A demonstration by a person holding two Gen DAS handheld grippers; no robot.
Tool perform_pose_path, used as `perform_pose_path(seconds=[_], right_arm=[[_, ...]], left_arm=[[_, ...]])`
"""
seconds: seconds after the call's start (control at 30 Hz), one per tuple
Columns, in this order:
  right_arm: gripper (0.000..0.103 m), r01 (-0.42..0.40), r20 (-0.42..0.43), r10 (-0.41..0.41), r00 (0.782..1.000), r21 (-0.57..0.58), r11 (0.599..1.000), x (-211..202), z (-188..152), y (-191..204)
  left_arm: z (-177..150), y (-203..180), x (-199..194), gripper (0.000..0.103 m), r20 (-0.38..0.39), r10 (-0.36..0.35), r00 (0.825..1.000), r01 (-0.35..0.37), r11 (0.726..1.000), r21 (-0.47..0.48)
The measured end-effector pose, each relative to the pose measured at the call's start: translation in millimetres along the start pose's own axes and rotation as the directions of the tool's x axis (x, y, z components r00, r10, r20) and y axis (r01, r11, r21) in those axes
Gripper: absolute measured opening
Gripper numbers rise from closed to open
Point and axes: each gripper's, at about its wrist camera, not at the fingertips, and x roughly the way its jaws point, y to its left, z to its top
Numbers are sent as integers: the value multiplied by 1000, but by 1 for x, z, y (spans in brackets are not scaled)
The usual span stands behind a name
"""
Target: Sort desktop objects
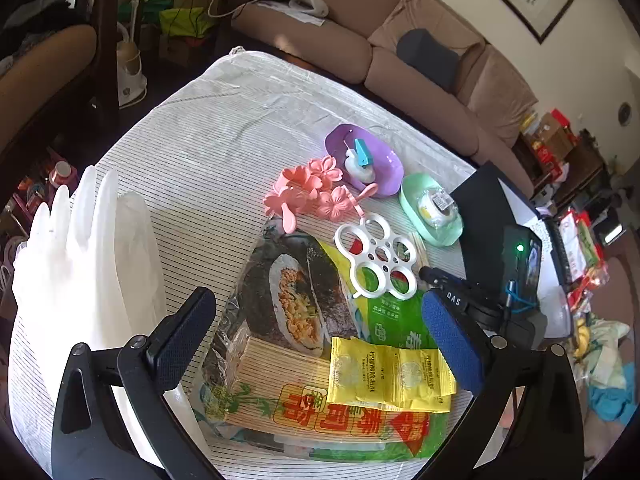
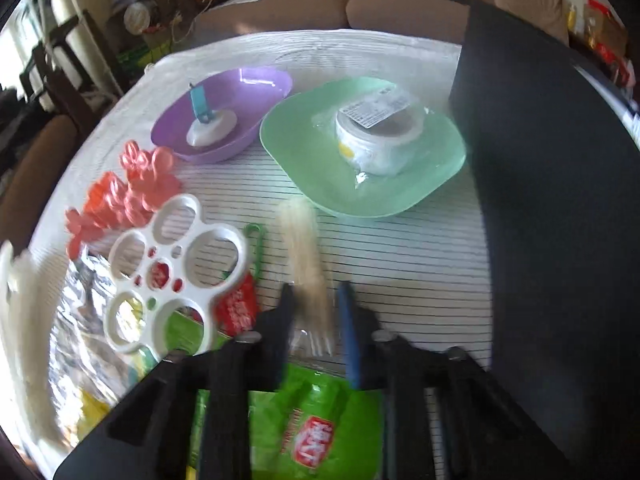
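My right gripper [image 2: 316,310] is shut on a clear pack of wooden sticks [image 2: 300,240] lying on the striped tablecloth in front of a green dish [image 2: 320,188]. A tape roll [image 2: 380,136] sits in that dish. A purple bowl [image 2: 256,84] beside it holds a white and blue piece [image 2: 208,128]. My left gripper [image 1: 318,340] hangs open above a sushi kit package [image 1: 296,304] and yellow sachets [image 1: 384,376], touching neither. Pink flower clips [image 1: 308,192] and a white ring mould [image 1: 362,293] lie between the package and the bowls.
White gloves [image 1: 88,260] lie at the table's left side. A black box [image 2: 560,200] stands right of the green dish, close to my right gripper. A green packet [image 2: 316,420] lies under the right gripper. A brown sofa [image 1: 420,72] runs behind the table.
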Motion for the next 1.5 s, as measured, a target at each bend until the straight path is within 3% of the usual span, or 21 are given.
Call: perform_pose_path(seconds=[0.13,0.17,0.33,0.43,0.67,0.73,0.8,0.83,0.9,1.03,1.27,1.5], right_arm=[[11,-21,12,21,1000,9,1000,-17,-5,0],[6,-24,25,24,999,2,1000,-24,-5,2],[6,-22,75,25,997,-36,999,-54,1,12],[7,-6,40,7,999,-22,1000,-47,10,12],[37,21,-61,-22,998,-16,1000,6,6,14],[43,48,-22,-50,999,-65,997,8,3,21],[35,70,13,-69,998,-134,988,9,0,30],[16,53,16,-51,999,-147,988,9,0,32],[12,99,33,-95,995,-188,977,9,1,39],[11,109,86,-98,991,-137,984,-6,10,35],[10,12,175,1,985,-71,997,-56,31,36],[10,-119,145,130,981,-79,990,-74,27,48]], left_arm=[[0,4,-2,103,3,-4,1000,4,1000,-14],[0,5,-2,103,2,-6,1000,6,1000,-20],[0,8,1,103,-9,-24,1000,24,999,-45],[0,6,2,103,-14,-33,999,32,999,-43],[-1,4,2,103,-22,-37,999,36,999,-38],[-1,5,3,103,-26,-45,999,44,998,-46],[-1,5,6,103,-36,-50,998,48,998,-46],[-2,3,7,103,-40,-52,998,50,998,-44],[-2,1,8,103,-45,-56,997,54,998,-40],[-3,-1,7,103,-47,-61,997,59,998,-37],[-2,9,6,103,-48,-68,997,64,995,-75],[-4,11,14,103,-82,-67,994,60,994,-89]])
